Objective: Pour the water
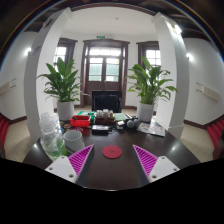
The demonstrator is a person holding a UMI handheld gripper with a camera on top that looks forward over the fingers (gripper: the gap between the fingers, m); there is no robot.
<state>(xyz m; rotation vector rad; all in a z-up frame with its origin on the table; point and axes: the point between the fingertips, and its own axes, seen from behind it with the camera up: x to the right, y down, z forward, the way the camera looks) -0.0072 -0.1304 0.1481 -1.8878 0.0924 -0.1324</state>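
My gripper hovers over a dark table, its two magenta pads wide apart with nothing between them. Just ahead of the fingers lies a flat red round coaster. Left of the left finger stands a clear plastic water bottle, with a pale cup beside it. Beyond those sits a red bowl-like vessel.
A tea tray with small items and a dark chair stand at the table's far side. Tall potted plants flank a door. White pillars rise at either side.
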